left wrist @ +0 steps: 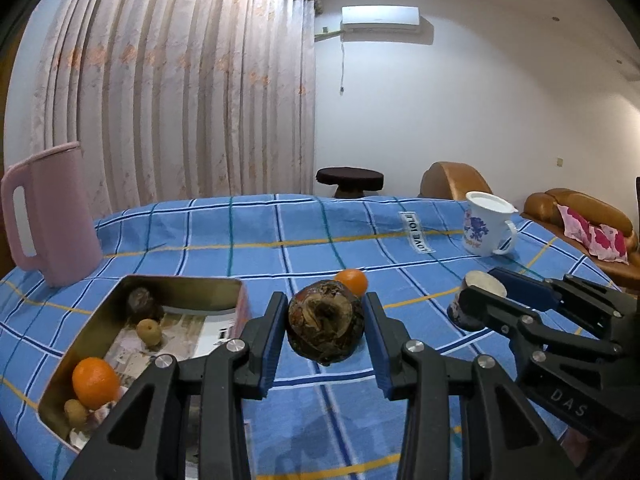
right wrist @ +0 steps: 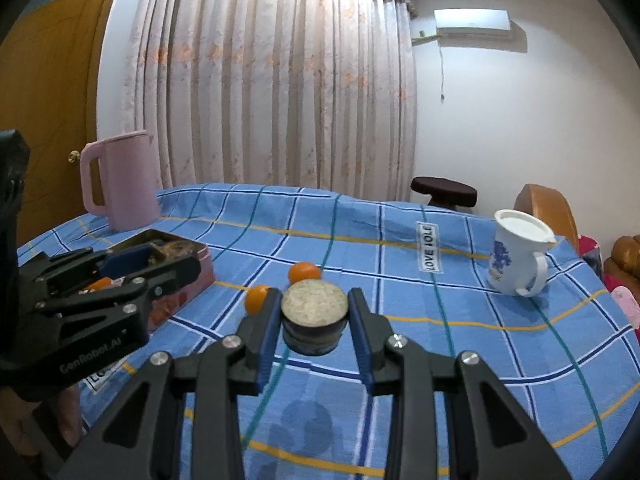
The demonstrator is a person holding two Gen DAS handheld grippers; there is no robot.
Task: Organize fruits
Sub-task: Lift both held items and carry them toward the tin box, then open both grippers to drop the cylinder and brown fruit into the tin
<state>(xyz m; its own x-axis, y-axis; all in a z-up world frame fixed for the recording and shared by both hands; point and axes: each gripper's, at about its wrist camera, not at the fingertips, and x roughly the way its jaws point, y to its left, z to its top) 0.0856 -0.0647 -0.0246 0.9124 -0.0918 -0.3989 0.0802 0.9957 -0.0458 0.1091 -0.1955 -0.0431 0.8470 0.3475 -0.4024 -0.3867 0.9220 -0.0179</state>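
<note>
My left gripper (left wrist: 325, 322) is shut on a dark brown round fruit (left wrist: 326, 322), held just above the blue checked cloth, right of the open metal tin (left wrist: 180, 288). The tin holds an orange (left wrist: 95, 382), a dark fruit (left wrist: 142, 303) and small tan fruits (left wrist: 149, 332). A loose small orange (left wrist: 352, 281) lies behind the held fruit. My right gripper (right wrist: 314, 320) is shut on a short dark cylinder with a pale flat top (right wrist: 314, 314). Two small oranges (right wrist: 305, 273) (right wrist: 256, 298) lie just beyond it. The left gripper (right wrist: 120, 280) shows over the tin in the right wrist view.
A pink jug (left wrist: 52, 216) stands at the far left of the table. A white floral mug (left wrist: 486, 224) stands at the far right. A "LOVE" label (left wrist: 416, 232) is on the cloth. Brown sofas (left wrist: 580, 208) and a dark stool (left wrist: 350, 180) stand beyond the table.
</note>
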